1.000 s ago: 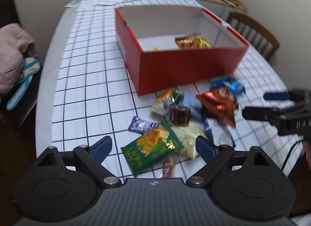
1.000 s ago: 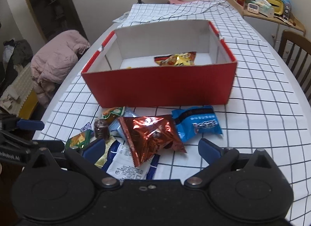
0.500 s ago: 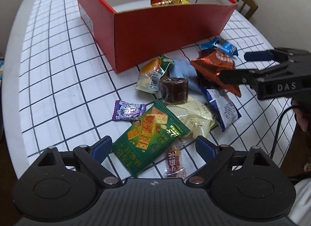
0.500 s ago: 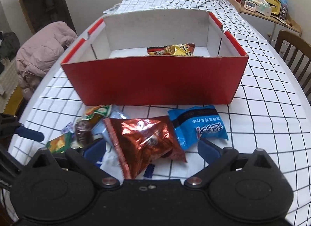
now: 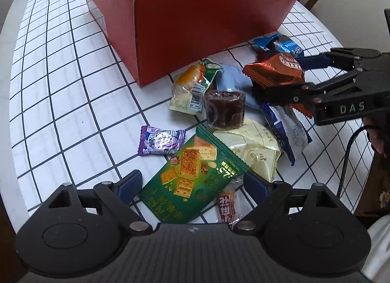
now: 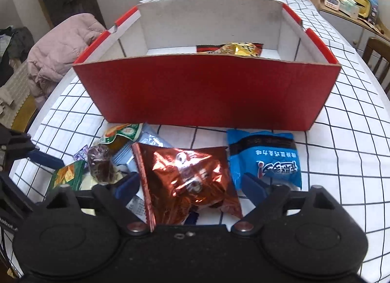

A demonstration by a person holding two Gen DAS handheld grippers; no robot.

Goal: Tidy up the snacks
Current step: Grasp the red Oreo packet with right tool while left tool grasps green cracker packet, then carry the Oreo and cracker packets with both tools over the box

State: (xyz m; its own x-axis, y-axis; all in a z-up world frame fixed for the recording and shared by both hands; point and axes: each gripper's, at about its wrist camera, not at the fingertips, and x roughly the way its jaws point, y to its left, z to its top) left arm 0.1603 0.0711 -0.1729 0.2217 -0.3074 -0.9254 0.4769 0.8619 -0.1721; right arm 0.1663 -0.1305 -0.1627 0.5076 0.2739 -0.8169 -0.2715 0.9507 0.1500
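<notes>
A red box (image 5: pixel 204 27) (image 6: pixel 207 93) stands on the checked tablecloth with a gold snack pack (image 6: pixel 240 49) inside. Loose snacks lie in front of it. My left gripper (image 5: pixel 192 185) is open, its fingers either side of a green cracker pack (image 5: pixel 192 178). My right gripper (image 6: pixel 189 185) is open, its fingers either side of a copper foil pack (image 6: pixel 190 180) (image 5: pixel 275 73); it also shows in the left wrist view (image 5: pixel 280 76). A blue pack (image 6: pixel 263 158), a dark round sweet (image 5: pixel 224 108), a purple candy (image 5: pixel 160 140) and a pale yellow pack (image 5: pixel 256 149) lie nearby.
A pink jacket (image 6: pixel 61 54) lies on a chair left of the table. A wooden chair (image 6: pixel 375 54) and a shelf with clutter (image 6: pixel 348 5) stand to the right. The table edge runs close below my left gripper (image 5: pixel 22 200).
Both grippers have moved down and forward toward the snack pile. The green pack now sits between my left fingers and the copper pack between my right fingers. Both stay open.
</notes>
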